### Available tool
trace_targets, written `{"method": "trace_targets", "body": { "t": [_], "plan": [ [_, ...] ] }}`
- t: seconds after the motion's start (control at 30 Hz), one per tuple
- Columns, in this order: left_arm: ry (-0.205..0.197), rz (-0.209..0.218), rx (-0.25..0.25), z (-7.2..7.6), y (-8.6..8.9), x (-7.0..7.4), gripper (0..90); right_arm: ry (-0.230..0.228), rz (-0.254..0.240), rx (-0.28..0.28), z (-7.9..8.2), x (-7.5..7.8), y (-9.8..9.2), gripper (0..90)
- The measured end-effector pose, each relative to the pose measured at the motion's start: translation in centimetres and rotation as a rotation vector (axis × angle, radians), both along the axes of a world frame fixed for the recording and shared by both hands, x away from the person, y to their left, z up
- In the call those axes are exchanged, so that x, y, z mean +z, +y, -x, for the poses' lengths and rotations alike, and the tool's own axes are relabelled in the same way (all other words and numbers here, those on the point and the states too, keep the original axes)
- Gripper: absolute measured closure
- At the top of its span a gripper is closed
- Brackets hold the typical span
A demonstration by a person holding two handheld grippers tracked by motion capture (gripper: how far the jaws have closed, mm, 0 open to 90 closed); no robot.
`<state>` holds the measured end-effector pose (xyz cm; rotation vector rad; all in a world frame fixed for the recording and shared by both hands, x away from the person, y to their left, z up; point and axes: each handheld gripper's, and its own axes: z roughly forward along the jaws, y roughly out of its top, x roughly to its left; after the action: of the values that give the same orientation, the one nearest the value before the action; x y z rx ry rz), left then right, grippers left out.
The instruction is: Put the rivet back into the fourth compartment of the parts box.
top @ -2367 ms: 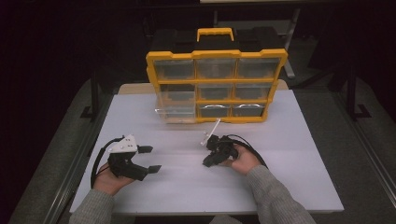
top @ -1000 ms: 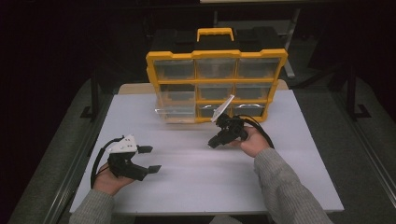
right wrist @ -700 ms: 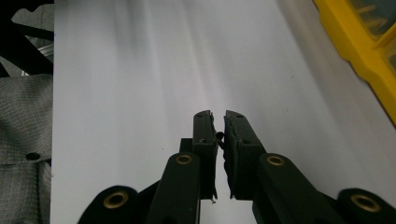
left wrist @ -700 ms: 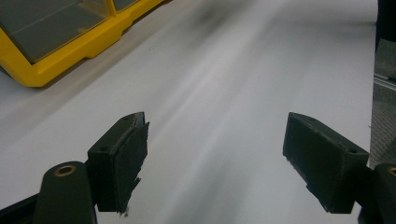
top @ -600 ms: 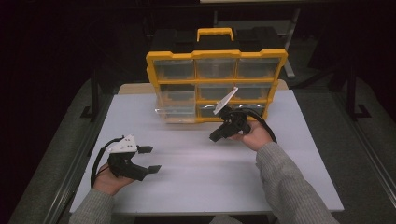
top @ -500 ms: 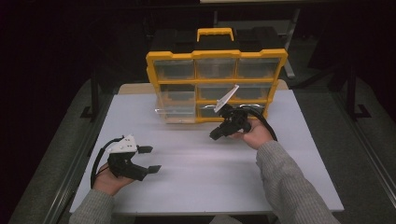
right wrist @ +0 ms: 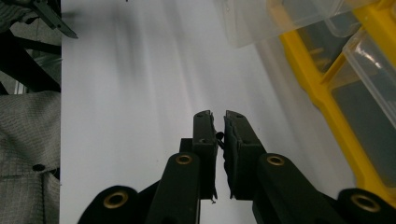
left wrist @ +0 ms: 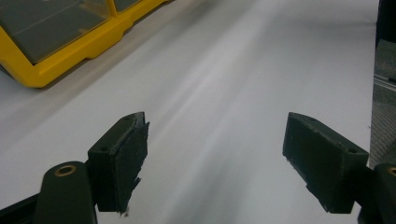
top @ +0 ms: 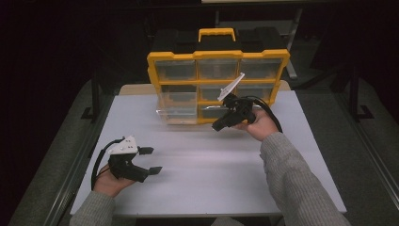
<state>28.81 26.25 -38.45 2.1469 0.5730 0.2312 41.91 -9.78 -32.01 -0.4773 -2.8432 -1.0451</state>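
A yellow organizer [top: 219,56] with clear drawers stands upright at the back of the white table [top: 211,188]. Its lower left drawer [top: 176,113] is pulled out over the table. My right gripper [top: 217,126] is held in the air just in front of the organizer, tips pointing down and left. In the right gripper view its jaws [right wrist: 217,116] stand almost together with nothing seen between them, beside the drawer [right wrist: 261,18] and the yellow frame [right wrist: 327,93]. My left gripper [top: 153,160] rests low at the front left, open and empty [left wrist: 215,144].
Bare white tabletop lies between the two grippers. A grey sleeve [right wrist: 23,140] shows at the left of the right gripper view. Dark floor and metal rails [top: 75,169] flank the table. The organizer's handle [top: 216,33] sticks up at the back.
The right hand has lifted its gripper from the table's middle up and back toward the organizer's front, jaws still together. The left gripper has stayed in place.
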Motion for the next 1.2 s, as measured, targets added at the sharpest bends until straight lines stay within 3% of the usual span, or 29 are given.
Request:
{"method": "trace_targets", "body": {
  "t": [1.2],
  "plan": [
    [0.0,0.013,0.005,0.0,0.1,0.1,21.6,-0.066,-0.001,-0.005,-1.8,6.1,1.3,82.2]
  ]
}}
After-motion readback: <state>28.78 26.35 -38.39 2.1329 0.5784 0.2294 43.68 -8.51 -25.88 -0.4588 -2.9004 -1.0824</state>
